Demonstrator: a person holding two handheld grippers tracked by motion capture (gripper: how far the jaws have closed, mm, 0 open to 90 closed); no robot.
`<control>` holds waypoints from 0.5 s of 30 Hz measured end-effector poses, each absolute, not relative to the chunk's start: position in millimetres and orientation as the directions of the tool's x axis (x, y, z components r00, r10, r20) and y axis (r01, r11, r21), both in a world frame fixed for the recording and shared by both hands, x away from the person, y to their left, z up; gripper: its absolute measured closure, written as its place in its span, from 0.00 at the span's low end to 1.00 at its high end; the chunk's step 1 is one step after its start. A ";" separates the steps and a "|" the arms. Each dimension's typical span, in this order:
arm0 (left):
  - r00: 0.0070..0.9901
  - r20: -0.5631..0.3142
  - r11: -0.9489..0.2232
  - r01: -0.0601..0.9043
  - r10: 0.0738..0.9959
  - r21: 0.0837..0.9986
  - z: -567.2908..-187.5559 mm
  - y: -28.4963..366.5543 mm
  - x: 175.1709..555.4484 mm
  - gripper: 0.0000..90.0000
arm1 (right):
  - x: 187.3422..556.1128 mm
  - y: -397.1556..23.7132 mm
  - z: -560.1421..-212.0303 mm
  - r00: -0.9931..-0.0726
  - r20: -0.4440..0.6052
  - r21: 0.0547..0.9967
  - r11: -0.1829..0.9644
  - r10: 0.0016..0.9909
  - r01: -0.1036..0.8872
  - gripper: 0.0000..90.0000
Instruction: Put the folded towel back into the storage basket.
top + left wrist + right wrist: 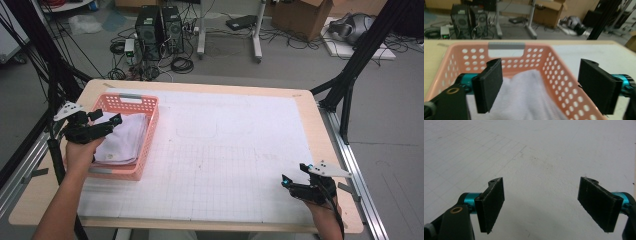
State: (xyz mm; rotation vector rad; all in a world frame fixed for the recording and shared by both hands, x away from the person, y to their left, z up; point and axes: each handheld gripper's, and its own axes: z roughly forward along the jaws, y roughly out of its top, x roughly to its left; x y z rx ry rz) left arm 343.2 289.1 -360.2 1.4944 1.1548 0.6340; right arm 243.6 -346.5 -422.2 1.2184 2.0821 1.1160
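— While hovering over the near left corner of the pink basket (pixel 131 102), standing wide apart: the left gripper (pixel 113 120), jaws spread with nothing between the pads. Pointing across the folded white cloth (pixel 122 137) toward the far wall.

— Touching the cloth?

— Not pressing on it; hanging above it, seen in the left gripper view with the white cloth (pixel 524 97) lying below and between the open jaws. Cloth resting inside the basket (pixel 564 75), filling most of the floor, reaching close to the right wall.

— And the basket?

— Sitting at the far left of the gridded white mat (pixel 225 165), upright, grey handle strip (pixel 506 45) on the far rim, holes dotting the walls.

— Other side?

— Also standing wide: the right gripper (pixel 295 175), jaws apart and holding nothing, hovering low over the near right part of the mat, well apart from basket and cloth. Looking along those jaws, just bare gridded mat (pixel 536 157) with a few faint smudges.

— Beyond that?

— Lying under the mat, a pale wooden table (pixel 325 130); standing farther back on the grey floor, two black computer towers (pixel 160 30), tangled cables, and a cardboard box (pixel 300 17).
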 end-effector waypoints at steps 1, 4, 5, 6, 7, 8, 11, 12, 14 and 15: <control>0.400 -0.191 0.066 0.306 0.896 0.950 -359.9 285.9 339.9 0.22 | 243.7 -346.6 -422.0 -0.488 0.000 0.834 0.269 0.873 0.482 0.23; 0.425 -0.187 0.069 0.277 0.886 0.958 -358.8 280.1 333.2 0.22 | 244.3 -346.8 -421.6 -0.486 0.010 0.838 0.258 0.874 0.480 0.23; 0.458 -0.183 0.072 0.249 0.870 0.966 -357.3 273.5 327.0 0.23 | 244.2 -346.5 -421.3 -0.486 0.016 0.840 0.251 0.874 0.481 0.23; 0.470 -0.174 0.066 0.237 0.865 0.969 -356.0 269.5 323.6 0.23 | 244.6 -346.5 -421.3 -0.488 0.012 0.843 0.254 0.873 0.475 0.23; 0.483 -0.167 0.063 0.223 0.860 0.973 -354.9 265.0 320.3 0.24 | 244.7 -346.2 -421.2 -0.489 0.015 0.844 0.251 0.872 0.474 0.23; 0.483 -0.167 0.063 0.223 0.860 0.973 -354.9 265.0 320.3 0.24 | 245.0 -345.9 -421.3 -0.490 0.014 0.845 0.251 0.871 0.471 0.23; 0.515 -0.150 0.051 0.202 0.844 0.978 -352.4 251.3 311.0 0.26 | 245.4 -344.6 -421.3 -0.495 0.012 0.847 0.254 0.869 0.467 0.23; 0.526 -0.152 0.054 0.197 0.837 0.979 -352.1 246.6 308.2 0.26 | 245.4 -344.6 -421.3 -0.495 0.012 0.847 0.254 0.869 0.467 0.23; 0.558 -0.153 0.064 0.177 0.816 0.982 -352.7 233.0 300.7 0.26 | 244.9 -344.0 -420.8 -0.499 0.012 0.850 0.253 0.867 0.462 0.23; 0.558 -0.153 0.064 0.177 0.816 0.982 -352.7 233.0 300.7 0.26 | 244.6 -344.5 -420.4 -0.500 0.009 0.852 0.255 0.866 0.458 0.23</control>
